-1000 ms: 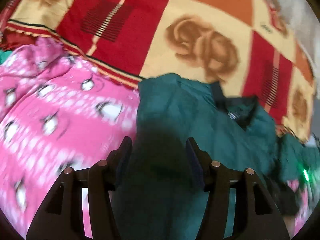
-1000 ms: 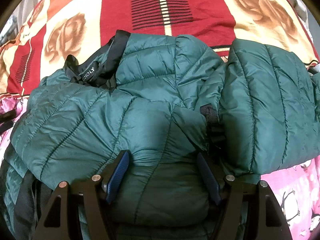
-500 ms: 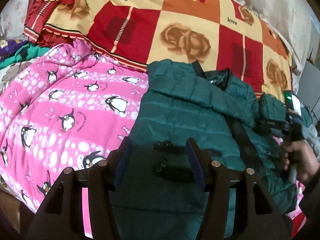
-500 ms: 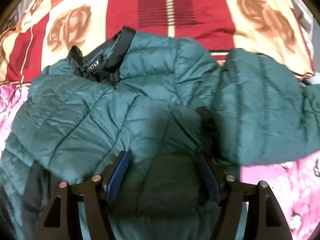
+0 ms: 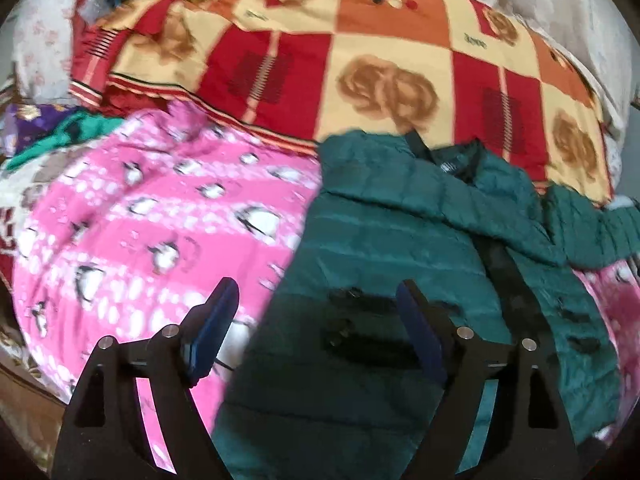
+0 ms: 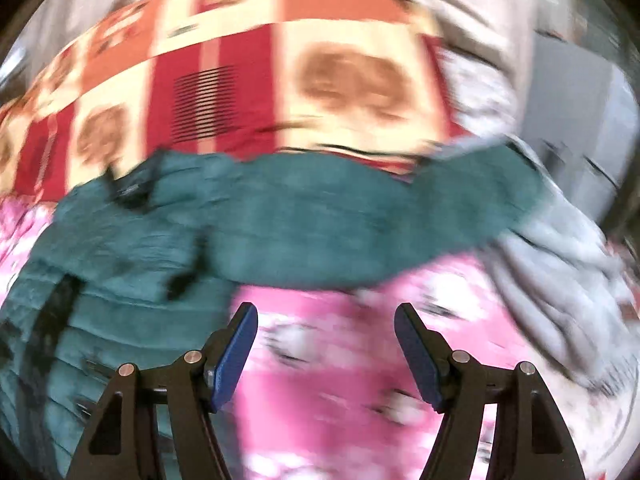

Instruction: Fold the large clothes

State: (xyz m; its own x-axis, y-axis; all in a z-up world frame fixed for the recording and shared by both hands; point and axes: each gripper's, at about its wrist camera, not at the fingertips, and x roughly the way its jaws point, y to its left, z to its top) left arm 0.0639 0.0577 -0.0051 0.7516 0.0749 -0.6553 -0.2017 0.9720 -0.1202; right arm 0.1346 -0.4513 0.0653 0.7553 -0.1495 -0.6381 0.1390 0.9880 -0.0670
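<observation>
A dark green quilted puffer jacket (image 5: 392,240) lies on a bed, collar toward the far side, a black zip strip down its front. In the right wrist view the jacket (image 6: 132,264) fills the left, and one sleeve (image 6: 360,216) stretches out to the right. My left gripper (image 5: 316,312) is open and empty, held above the jacket's left edge. My right gripper (image 6: 326,336) is open and empty, above the pink blanket just below the sleeve. The right wrist view is blurred by motion.
A pink penguin-print blanket (image 5: 140,232) covers the near side of the bed. A red, cream and orange rose-patterned blanket (image 5: 360,64) lies behind the jacket. A grey garment (image 6: 560,280) lies at the right, by the sleeve end. Other clothes (image 5: 60,132) are heaped at far left.
Both grippers have pulled back and up from the jacket. The right gripper swung right, off the jacket body to over the pink blanket. The sleeve now lies stretched out to the right.
</observation>
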